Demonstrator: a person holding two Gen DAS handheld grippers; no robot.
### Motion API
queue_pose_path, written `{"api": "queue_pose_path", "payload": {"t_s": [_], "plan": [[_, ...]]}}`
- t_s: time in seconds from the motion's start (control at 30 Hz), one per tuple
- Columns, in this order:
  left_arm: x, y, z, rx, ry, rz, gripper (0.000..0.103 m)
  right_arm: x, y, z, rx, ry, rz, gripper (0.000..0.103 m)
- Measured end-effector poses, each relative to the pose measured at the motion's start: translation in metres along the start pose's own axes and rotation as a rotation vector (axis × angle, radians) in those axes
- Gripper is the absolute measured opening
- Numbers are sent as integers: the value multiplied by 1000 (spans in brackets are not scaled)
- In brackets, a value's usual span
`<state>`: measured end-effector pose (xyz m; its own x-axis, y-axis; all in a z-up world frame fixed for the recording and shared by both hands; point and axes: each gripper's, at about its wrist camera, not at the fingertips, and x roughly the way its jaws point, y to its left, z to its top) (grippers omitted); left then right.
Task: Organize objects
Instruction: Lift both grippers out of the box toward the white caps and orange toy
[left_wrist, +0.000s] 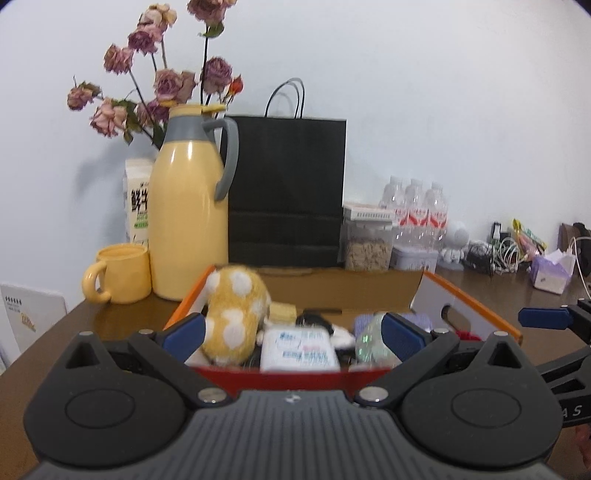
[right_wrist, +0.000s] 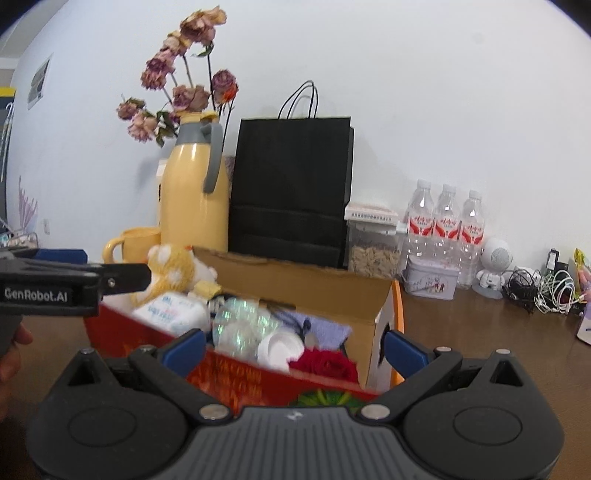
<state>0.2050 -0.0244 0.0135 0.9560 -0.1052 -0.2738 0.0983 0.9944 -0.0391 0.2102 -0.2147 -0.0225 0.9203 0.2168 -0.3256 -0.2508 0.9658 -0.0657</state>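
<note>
One cardboard box (right_wrist: 332, 291) sat on the table, with one yellow jug (left_wrist: 188, 206), one yellow mug (left_wrist: 122, 273), one black paper bag (left_wrist: 286, 188), three water bottles (right_wrist: 447, 225) and two grippers, the left (left_wrist: 291, 338) and the right (right_wrist: 293, 349).

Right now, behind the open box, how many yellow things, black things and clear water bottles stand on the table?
Yellow: 2, the jug and the mug
Black: 1, the paper bag
Clear water bottles: 3
Total: 6
</note>
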Motion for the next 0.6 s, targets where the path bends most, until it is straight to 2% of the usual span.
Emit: {"api": "queue_pose_path", "payload": {"t_s": [0.33, 0.6], "plan": [[-11, 6, -21, 2, 102, 12, 103, -20, -4, -25, 11, 71, -22, 103], [-15, 8, -33, 7, 155, 37, 103, -16, -12, -36, 37, 146, -37, 103]]}}
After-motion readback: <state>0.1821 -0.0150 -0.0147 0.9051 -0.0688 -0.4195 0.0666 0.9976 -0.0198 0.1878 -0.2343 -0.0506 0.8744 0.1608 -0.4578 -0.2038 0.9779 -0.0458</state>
